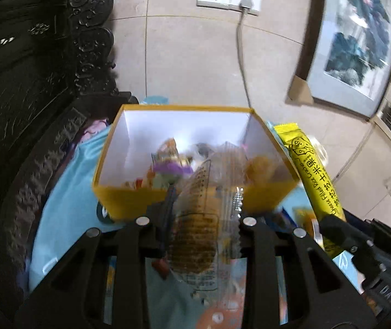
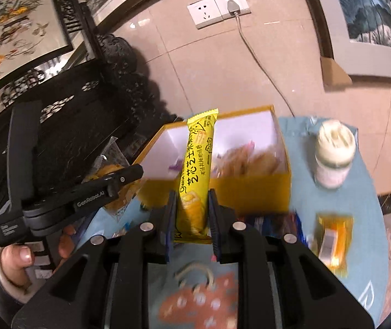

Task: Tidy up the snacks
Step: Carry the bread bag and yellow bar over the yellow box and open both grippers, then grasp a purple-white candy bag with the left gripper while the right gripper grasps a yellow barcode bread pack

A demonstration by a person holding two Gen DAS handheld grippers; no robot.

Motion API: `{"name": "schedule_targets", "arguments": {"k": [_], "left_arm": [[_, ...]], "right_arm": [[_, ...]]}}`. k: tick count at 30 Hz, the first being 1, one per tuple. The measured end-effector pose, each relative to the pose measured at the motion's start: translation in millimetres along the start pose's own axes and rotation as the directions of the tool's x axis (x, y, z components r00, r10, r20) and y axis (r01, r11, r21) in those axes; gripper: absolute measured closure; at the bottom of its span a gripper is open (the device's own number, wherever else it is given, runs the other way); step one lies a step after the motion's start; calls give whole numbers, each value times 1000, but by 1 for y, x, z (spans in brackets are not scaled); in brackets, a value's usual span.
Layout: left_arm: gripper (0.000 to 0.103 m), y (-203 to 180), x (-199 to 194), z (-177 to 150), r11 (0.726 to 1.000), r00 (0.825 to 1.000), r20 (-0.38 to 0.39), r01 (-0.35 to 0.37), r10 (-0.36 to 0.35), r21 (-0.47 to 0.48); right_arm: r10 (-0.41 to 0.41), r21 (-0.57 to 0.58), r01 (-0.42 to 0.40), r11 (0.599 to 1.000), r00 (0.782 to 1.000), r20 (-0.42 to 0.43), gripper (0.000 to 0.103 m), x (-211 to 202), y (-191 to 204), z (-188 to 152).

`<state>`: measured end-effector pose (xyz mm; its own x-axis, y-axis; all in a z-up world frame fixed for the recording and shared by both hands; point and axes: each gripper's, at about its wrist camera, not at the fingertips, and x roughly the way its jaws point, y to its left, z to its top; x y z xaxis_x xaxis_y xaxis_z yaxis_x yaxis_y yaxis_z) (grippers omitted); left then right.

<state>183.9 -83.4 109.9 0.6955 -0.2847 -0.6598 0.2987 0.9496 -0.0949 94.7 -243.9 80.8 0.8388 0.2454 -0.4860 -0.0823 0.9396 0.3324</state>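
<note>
Task is partway done: the box (image 1: 129, 200), yellow outside and white inside, sits at the far side of the blue cloth (image 1: 66, 208) and already holds a loose pile of wrapped snacks, while more wait outside it. Going left to right: the left gripper (image 1: 203, 227) is clamped on a clear packet (image 1: 195, 235) with a brown ridged biscuit inside; the packet hangs just near of the box's front wall, not in yet. The wrapper is crinkly and see-through, with printing low down that's too blurred to read. The person's hand (image 2: 17, 260) on the left handle shows in the right wrist view. Next, the right gripper (image 2: 190, 213) is closed on the lower end of a yellow bar (image 2: 198, 164), a long flat pouch with black lettering and a picture of a filled roll near the bottom; it stands upright with its top over the box's near edge. Still on the cloth to the right: a dark blue pack (image 2: 275, 222) just near of the box, an orange packet (image 2: 332, 235) further right, and a pale jar (image 2: 334, 153) beside the box, possibly not a snack at all. So two items are in hand and at least two remain to pick up.
</note>
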Motion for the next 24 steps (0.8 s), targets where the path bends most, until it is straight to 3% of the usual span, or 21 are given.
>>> {"name": "schedule_targets", "arguments": {"k": [7,9,10,11,13,15,20,24], "left_arm": [[73,13,62,47,998,999,-35,-26,23,-65],[64,18,79,54,995,999,-49,-19,14,-98],[28,21,87,56,993,998,-59,-25,18,-115],[4,23,90,56,991,997,-63,-52,44,-126],[3,26,87,51,985,997,-20,-82,80,-149],[3,27,83,46,988,999,-21,-46,43,-149],[3,32,62,30,993,997,-32,-77,74,-91],[3,48,43,8,989,994,-58,-97,91,-109]], "right_arm": [[-72,26,72,997,997,-1,81,66,-18,34],[-77,42,77,996,997,-15,79,80,-24,37],[-96,35,97,995,995,-23,74,88,-26,39],[-114,33,115,993,993,-31,55,93,-28,39],[-161,57,162,985,987,-15,38,93,-33,37],[-136,102,131,986,989,48,38,80,-41,30],[-59,194,46,980,997,58,38,51,-57,14],[-35,213,22,977,998,61,38,30,-59,-5]]}}
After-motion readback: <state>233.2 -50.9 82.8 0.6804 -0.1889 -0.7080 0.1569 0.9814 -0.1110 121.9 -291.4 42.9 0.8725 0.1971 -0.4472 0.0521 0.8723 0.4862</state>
